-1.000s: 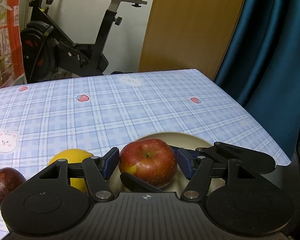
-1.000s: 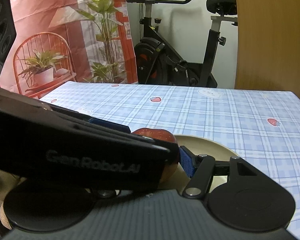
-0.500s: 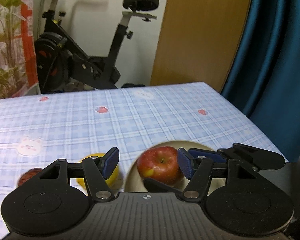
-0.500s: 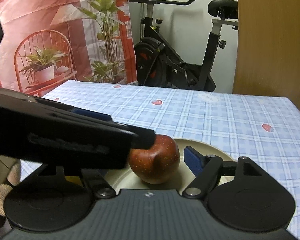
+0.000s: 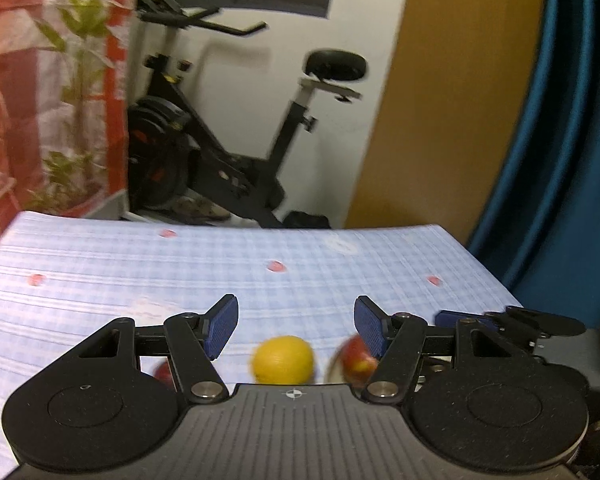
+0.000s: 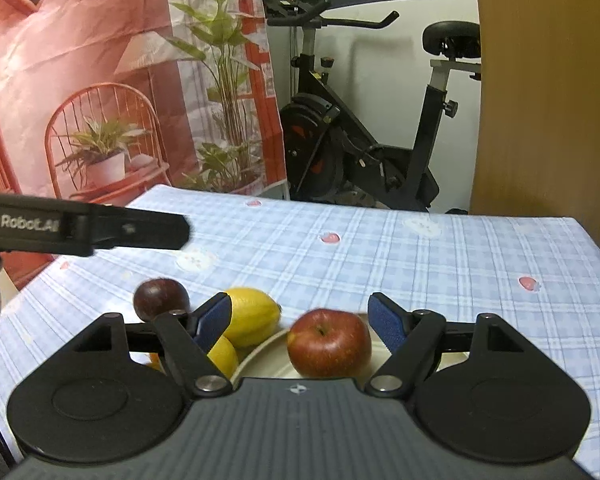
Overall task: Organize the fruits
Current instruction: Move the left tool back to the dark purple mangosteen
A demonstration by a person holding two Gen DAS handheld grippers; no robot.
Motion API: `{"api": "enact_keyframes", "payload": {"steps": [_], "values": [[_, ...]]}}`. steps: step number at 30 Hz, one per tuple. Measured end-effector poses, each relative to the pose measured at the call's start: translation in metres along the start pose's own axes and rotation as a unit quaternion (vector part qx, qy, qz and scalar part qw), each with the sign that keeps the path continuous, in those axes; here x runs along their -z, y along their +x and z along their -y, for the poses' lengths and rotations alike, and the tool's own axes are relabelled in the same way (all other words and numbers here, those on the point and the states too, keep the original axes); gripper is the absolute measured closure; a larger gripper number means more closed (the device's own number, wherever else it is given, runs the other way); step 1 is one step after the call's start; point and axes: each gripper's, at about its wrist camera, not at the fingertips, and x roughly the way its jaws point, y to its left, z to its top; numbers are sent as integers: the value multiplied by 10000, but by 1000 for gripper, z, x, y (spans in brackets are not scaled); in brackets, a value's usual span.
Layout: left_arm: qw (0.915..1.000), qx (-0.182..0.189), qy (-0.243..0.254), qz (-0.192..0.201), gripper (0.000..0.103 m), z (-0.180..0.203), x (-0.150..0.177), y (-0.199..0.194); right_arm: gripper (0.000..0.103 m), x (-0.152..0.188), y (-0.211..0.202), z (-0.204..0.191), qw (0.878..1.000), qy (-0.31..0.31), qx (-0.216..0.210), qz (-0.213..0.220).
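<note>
Resting upright on the cream plate (image 6: 260, 354): red apple (image 6: 329, 342), touched by nothing. Hovering over it with blue pads apart and clear of its skin, having just been opening: right hand-held gripper (image 6: 300, 318). Standing apart and empty, seen blurred: left hand-held gripper (image 5: 295, 325). Lying on the checked surface (image 6: 440, 264) left of the plate: lemon (image 6: 252, 316), dark round fruit (image 6: 160, 298).

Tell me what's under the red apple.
The red apple sits on a cream plate; its rim shows left of the apple. The right gripper's body covers the plate's near part, so anything else lying there can't be seen.
</note>
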Motion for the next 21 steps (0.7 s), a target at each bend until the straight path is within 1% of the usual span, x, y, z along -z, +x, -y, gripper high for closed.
{"api": "enact_keyframes", "payload": {"steps": [3,8,14,18,21], "values": [[9999,-103,-88,81,36,-15,-6,-13,25,-6,-1,-6,10000,-14,7,12],[9994,-245,-57,234,36,-36,-15,-33,25,-16,0,-20,9999,-91,-25,36],[9989,-353,-153,253,36,-66,-18,-49,25,-23,5,-37,9994,-321,-66,72],[9984,-483,-154,240,36,-81,-18,-52,25,-28,13,-45,9986,-500,-119,150],[9987,-449,-107,235,36,-88,-18,-47,25,-30,24,-49,9979,-604,-167,154]]}}
